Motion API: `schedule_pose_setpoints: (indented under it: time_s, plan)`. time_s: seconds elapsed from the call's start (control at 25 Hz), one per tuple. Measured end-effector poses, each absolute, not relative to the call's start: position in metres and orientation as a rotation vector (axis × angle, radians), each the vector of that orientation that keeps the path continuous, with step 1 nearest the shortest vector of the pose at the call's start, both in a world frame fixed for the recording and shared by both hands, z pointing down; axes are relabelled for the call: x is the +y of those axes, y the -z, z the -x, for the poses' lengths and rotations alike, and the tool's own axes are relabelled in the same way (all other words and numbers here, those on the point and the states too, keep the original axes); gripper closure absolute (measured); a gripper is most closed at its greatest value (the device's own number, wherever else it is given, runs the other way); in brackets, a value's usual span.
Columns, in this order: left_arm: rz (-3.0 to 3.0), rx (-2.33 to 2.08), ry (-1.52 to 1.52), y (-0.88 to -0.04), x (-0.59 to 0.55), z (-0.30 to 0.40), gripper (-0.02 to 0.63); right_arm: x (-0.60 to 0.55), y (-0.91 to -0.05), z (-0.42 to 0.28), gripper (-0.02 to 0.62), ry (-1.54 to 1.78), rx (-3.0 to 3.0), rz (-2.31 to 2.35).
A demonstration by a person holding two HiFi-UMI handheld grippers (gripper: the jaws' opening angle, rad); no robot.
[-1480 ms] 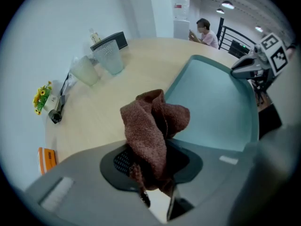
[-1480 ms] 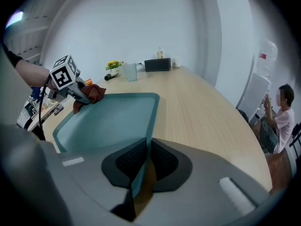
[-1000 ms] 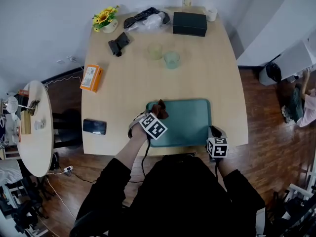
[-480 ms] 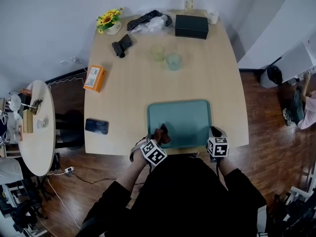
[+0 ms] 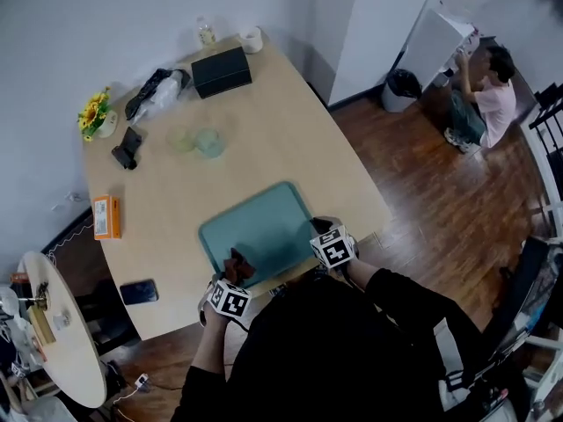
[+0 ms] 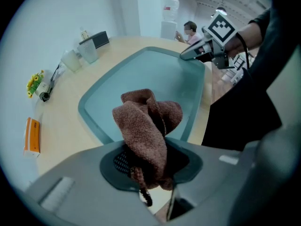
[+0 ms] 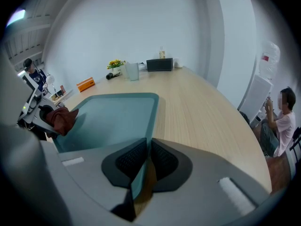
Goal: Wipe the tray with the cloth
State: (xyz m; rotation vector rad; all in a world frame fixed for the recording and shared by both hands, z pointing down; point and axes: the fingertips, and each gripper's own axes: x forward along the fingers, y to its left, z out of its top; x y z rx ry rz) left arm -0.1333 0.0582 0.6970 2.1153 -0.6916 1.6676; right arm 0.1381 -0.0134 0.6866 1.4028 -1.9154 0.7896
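At near edge of light wooden table (image 5: pixel 290 148): teal rectangular plastic tray (image 5: pixel 259 227) lying flat. Left gripper (image 6: pixel 146 163) jaws narrowed, clamped on bunched brown terry cloth (image 6: pixel 146 119); cloth sits at tray's near-left corner. Right gripper (image 7: pixel 143 160) jaws almost together, pinching tray's near-right rim.

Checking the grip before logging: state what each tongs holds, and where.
Left tongs: cloth, pinched by a bunched fold. Right tongs: tray, by its near rim.
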Motion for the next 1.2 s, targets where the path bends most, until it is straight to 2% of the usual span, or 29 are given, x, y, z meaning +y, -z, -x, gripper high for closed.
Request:
schedule_pose_setpoints:
  time_s: [0.48, 0.68, 0.84, 1.0, 1.2]
  plan:
    - [-2.114, -0.7, -1.642, -0.692, 0.066, 0.127, 0.503, -0.007, -0.683, -0.144, 0.561, -0.776, -1.925, -1.379]
    - [-2.193, -0.843, -1.451, -0.659, 0.046, 0.111, 0.5, -0.002, -0.68, -0.163, 0.56, -0.774, -1.912, -1.388]
    - [-2.186, -1.049, -1.27, -0.608, 0.024, 0.143, 0.5, -0.008, -0.68, -0.154, 0.56, -0.819, -1.927, -1.393]
    - [-2.108, -1.208, -1.213, -0.582, 0.021, 0.186, 0.5, -0.01, -0.683, -0.148, 0.557, -0.841, -1.955, -1.357]
    - [-2.044, -1.307, -1.146, -0.566, 0.023, 0.212, 0.5, -0.025, -0.637, -0.155, 0.555, -0.763, -2.033, -1.479]
